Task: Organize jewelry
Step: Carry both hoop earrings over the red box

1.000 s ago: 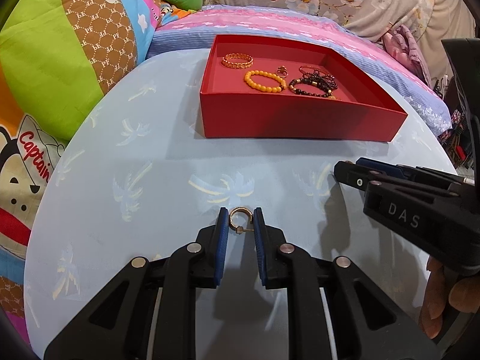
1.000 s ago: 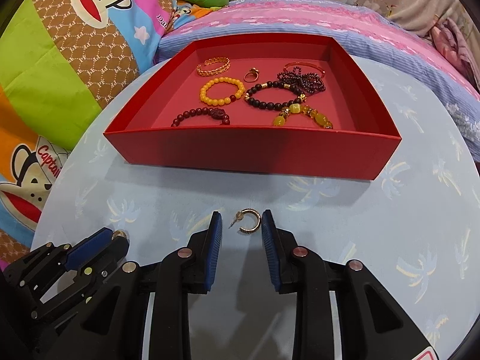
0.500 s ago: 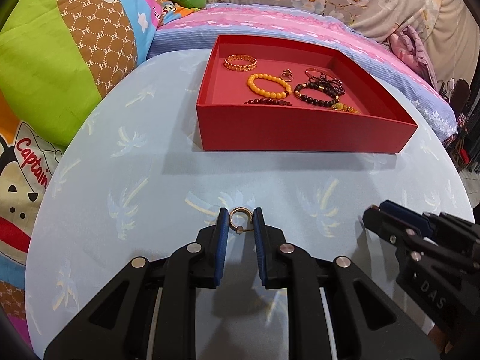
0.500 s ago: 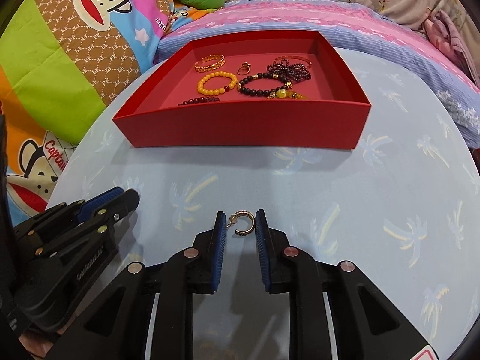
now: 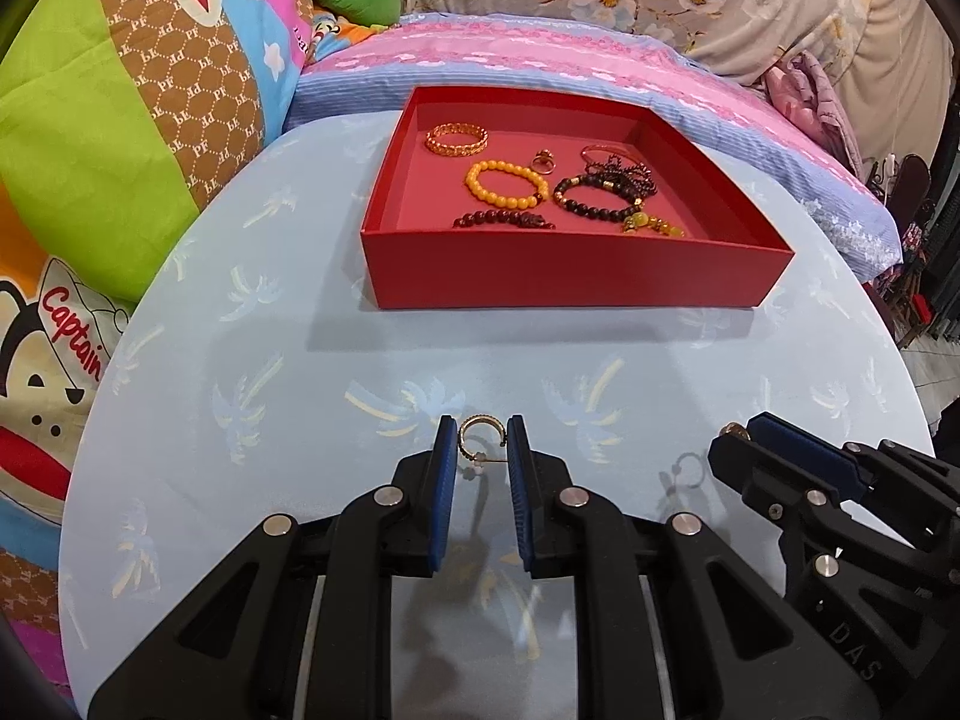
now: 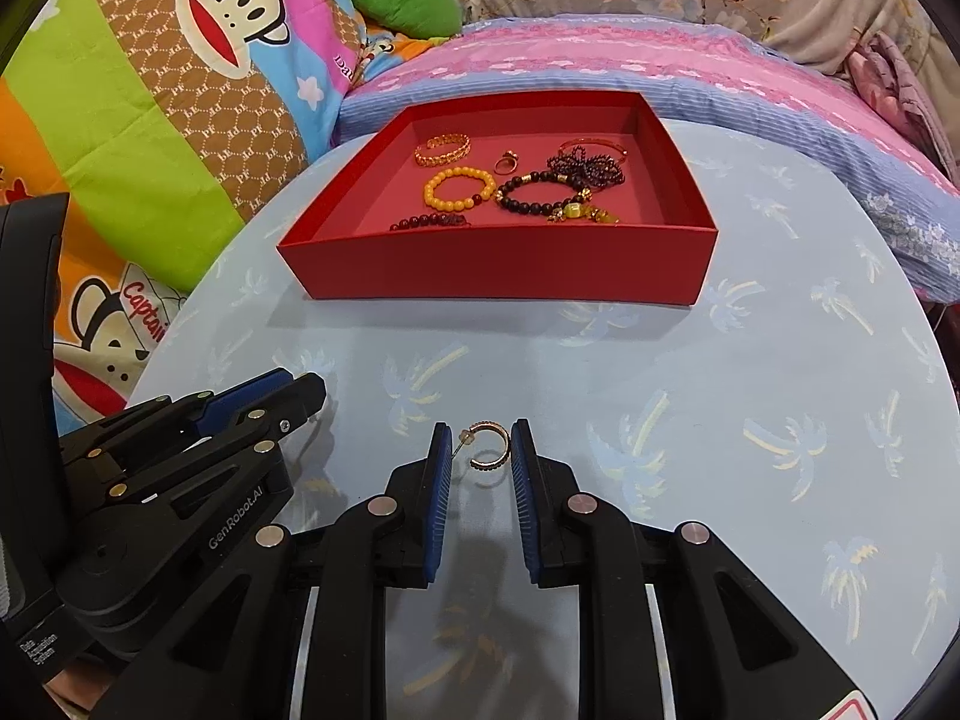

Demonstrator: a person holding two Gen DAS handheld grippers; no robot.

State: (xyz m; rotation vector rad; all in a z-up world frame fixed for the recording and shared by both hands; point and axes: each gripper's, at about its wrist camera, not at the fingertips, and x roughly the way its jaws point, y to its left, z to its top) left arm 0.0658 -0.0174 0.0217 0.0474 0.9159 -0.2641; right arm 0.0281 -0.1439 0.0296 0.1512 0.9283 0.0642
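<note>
A small gold hoop earring (image 5: 480, 418) is pinched between the blue pads of my left gripper (image 5: 478, 438), just above the pale blue table. A second gold hoop earring (image 6: 497, 461) is held clear of the table in my right gripper (image 6: 480, 441), and its shadow falls below it. Both grippers hover side by side in front of the red tray (image 5: 570, 285), (image 6: 504, 267). The right gripper (image 5: 738, 441) shows at the lower right of the left wrist view. In the right wrist view the left gripper (image 6: 309, 390) sits at the lower left.
The tray holds a gold chain bracelet (image 5: 456, 139), a yellow bead bracelet (image 5: 504, 186), a ring (image 5: 543, 161) and dark bead bracelets (image 5: 600, 198). Cartoon-print cushions (image 5: 120, 150) crowd the round table's left edge. Striped bedding (image 5: 540, 54) lies behind.
My right gripper's jaws narrowed onto the earring and lifted it off the table, drawing back from the tray. My left gripper kept hold of its earring and barely moved.
</note>
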